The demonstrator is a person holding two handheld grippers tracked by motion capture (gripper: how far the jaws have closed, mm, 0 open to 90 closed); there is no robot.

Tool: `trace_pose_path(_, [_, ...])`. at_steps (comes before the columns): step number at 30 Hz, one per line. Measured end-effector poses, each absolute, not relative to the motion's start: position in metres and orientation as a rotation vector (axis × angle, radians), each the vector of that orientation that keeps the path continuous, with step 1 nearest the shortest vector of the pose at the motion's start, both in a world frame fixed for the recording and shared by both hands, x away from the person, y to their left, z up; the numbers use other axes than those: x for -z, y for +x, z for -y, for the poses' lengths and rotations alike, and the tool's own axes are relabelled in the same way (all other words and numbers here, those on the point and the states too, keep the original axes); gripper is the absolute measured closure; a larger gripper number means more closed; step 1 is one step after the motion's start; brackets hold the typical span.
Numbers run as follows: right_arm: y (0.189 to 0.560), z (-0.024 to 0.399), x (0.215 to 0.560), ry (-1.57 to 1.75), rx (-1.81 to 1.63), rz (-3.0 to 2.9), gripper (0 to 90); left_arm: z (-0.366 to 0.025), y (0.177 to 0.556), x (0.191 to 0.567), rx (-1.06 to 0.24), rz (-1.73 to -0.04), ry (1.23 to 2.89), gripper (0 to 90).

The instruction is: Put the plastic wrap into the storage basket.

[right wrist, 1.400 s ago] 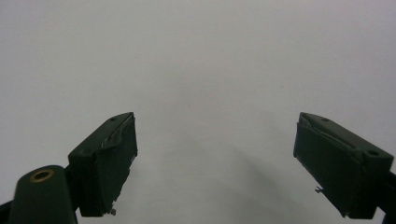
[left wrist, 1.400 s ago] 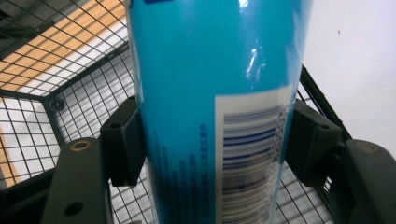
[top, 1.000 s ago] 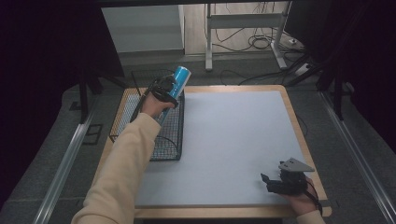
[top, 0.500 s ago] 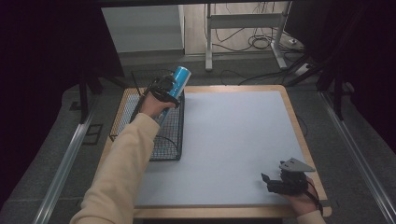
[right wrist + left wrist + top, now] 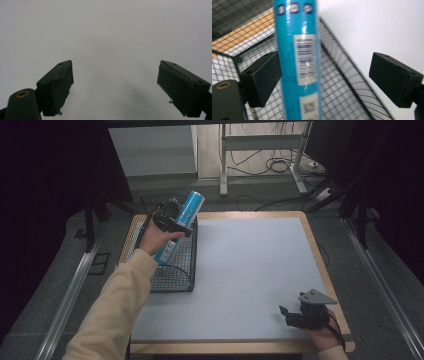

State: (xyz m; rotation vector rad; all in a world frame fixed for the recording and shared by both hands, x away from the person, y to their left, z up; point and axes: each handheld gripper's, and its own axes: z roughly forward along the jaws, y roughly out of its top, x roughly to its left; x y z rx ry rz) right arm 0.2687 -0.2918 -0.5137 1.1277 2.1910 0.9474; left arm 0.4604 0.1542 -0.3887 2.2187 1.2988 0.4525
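A tall blue cylindrical tube with a white barcode label (image 5: pixel 180 224) leans inside a black wire mesh basket (image 5: pixel 177 275) at about nine o'clock on the table (image 5: pixel 250 270), its top tilting toward one o'clock above the basket rim. The left gripper (image 5: pixel 167 220) sits at the tube's upper part; in the left gripper view its jaws are spread, one black pad (image 5: pixel 260 77) touching or just beside the tube (image 5: pixel 298 60), the other pad well apart from it. The basket's mesh wall (image 5: pixel 342 82) stands just behind the tube. The right gripper (image 5: pixel 300 312) rests at about five o'clock on the white table surface (image 5: pixel 105 32), jaws spread wide with nothing between them. Cables and metal frame legs (image 5: pixel 260 145) lie on the floor beyond the twelve o'clock edge.
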Motion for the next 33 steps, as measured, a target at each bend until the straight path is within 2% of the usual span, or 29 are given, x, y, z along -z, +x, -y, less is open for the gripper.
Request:
trace_pose_path(5, [0.268,0.292,0.512,1.131,-0.951,-2.183,13.8,-0.148,0.437,0.38,-0.453,-1.213,2.2,12.6])
trace_pose_path(10, [0.267,0.291,0.512,1.131,-0.952,-2.18,13.8,-0.131,0.405,0.372,-0.396,-1.08,2.188,13.0])
trace_pose_path(19, [0.267,0.292,0.511,1.129,-0.955,-2.178,13.8,-0.107,0.362,0.38,-0.342,-0.937,2.159,14.0])
trace_pose_path(25, [0.267,0.291,0.511,1.125,-0.953,-2.179,13.8,-0.087,0.321,0.403,-0.284,-0.831,2.173,14.0])
trace_pose_path(33, [0.266,0.29,0.511,1.12,-0.952,-2.18,13.8,-0.073,0.289,0.445,-0.22,-0.781,2.217,14.5])
